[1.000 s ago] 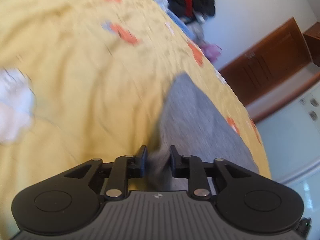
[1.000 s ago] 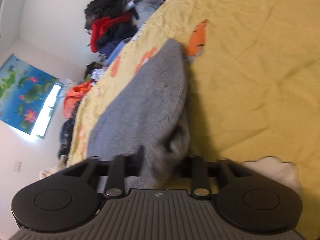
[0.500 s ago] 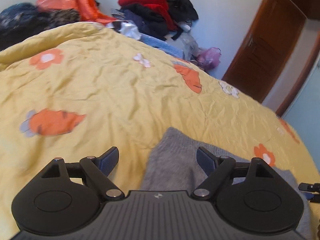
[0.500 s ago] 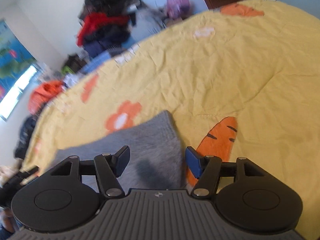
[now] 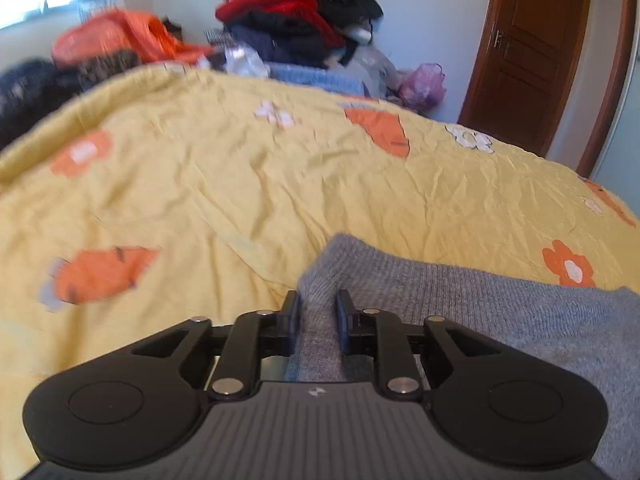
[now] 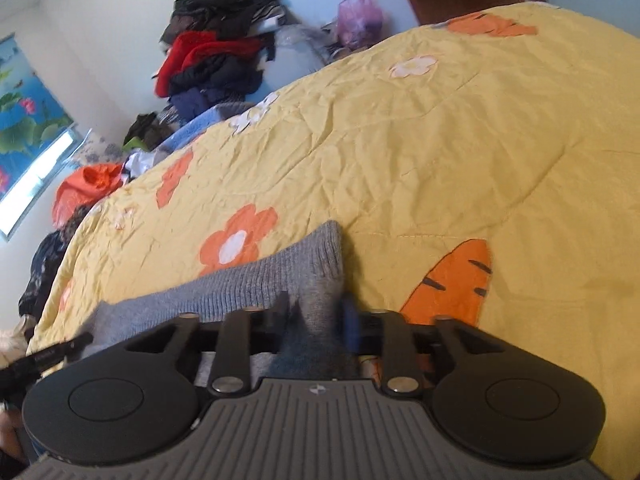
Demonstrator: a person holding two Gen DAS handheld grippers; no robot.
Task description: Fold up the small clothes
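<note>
Left wrist view: the left gripper (image 5: pixel 316 312) has its jaws closing on a bunched corner of the grey knit garment (image 5: pixel 480 300), which lies on the yellow bedspread (image 5: pixel 240 184) and stretches off to the right.

Right wrist view: the right gripper (image 6: pixel 318 316) has its jaws closing on the garment's (image 6: pixel 280 276) other corner, beside a carrot print (image 6: pixel 456 280).
</note>
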